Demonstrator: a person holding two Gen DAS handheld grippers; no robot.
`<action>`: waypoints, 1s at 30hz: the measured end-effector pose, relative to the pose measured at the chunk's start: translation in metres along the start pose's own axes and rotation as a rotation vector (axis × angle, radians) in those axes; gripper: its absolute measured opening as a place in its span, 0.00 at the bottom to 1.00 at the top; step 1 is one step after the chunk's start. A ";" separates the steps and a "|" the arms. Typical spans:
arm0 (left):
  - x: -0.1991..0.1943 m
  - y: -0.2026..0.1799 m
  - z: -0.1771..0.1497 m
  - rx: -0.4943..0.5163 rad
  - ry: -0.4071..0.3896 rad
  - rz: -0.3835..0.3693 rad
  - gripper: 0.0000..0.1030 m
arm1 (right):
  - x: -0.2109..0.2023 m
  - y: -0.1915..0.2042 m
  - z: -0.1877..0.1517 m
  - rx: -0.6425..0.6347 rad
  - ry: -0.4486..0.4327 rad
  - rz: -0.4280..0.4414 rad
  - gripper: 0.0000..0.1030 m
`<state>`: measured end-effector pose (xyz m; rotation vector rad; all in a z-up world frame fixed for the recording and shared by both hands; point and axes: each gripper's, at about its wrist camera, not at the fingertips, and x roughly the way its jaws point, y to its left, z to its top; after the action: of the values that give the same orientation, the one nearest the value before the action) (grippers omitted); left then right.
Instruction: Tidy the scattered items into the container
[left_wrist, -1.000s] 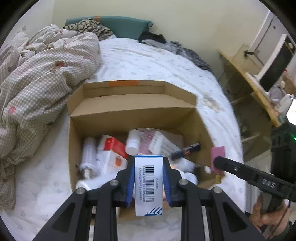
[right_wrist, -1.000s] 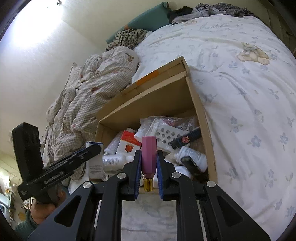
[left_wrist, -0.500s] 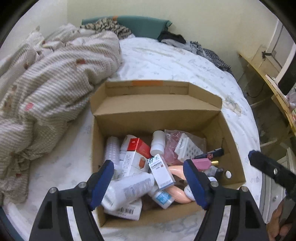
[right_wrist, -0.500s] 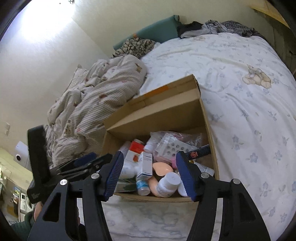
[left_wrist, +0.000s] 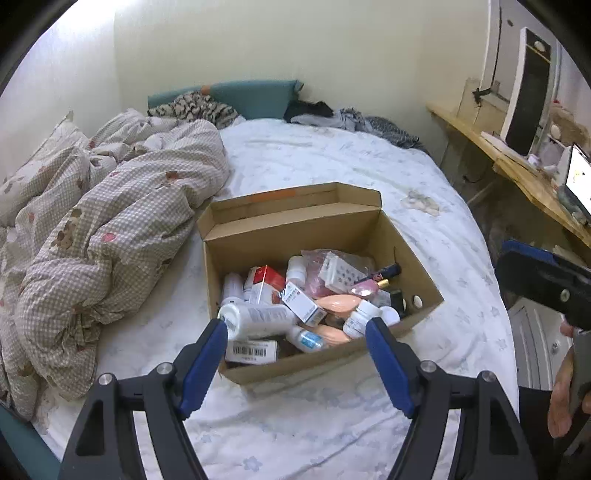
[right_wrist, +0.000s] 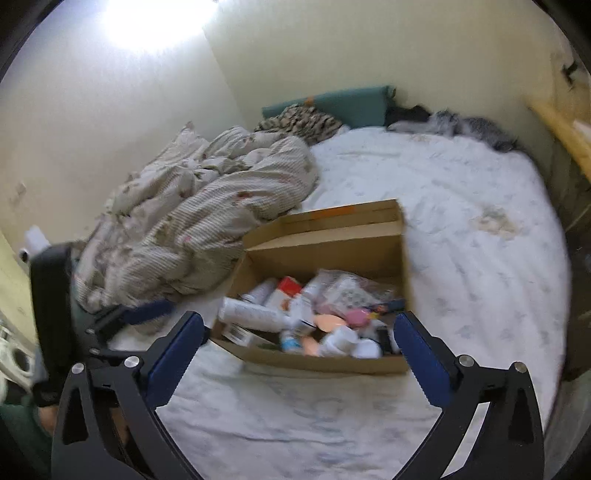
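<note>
The cardboard box (left_wrist: 402, 254) sits mid-bed (left_wrist: 332, 162), nearer the foot edge, flaps up, with bottles, small cartons and blister packs (left_wrist: 291, 302) heaped inside. No loose items show on the sheet. Both the left gripper (left_wrist: 295, 350) and right gripper (right_wrist: 299, 339) hang spread wide and empty before the box. Those items look light; the smooth plastic bottles (left_wrist: 255, 319) probably slip, so a hold across the body would suit.

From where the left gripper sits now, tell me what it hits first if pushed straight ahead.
Likely the near wall of the cardboard box, or the white bottle just inside it. The left gripper is open and empty; depth is unclear.
</note>
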<state>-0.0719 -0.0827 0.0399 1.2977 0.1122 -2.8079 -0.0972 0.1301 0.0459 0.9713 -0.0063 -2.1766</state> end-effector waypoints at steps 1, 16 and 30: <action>0.001 -0.002 -0.007 0.001 0.007 -0.002 0.76 | -0.001 0.000 -0.007 0.009 0.005 -0.008 1.00; 0.026 -0.021 -0.027 0.042 0.034 0.118 0.76 | 0.050 -0.027 -0.040 0.131 0.141 -0.094 1.00; 0.026 -0.011 -0.024 -0.020 0.054 0.069 0.75 | 0.057 -0.006 -0.048 -0.002 0.157 -0.209 1.00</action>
<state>-0.0714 -0.0699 0.0054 1.3464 0.0952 -2.7092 -0.0953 0.1121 -0.0265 1.1849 0.1794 -2.2804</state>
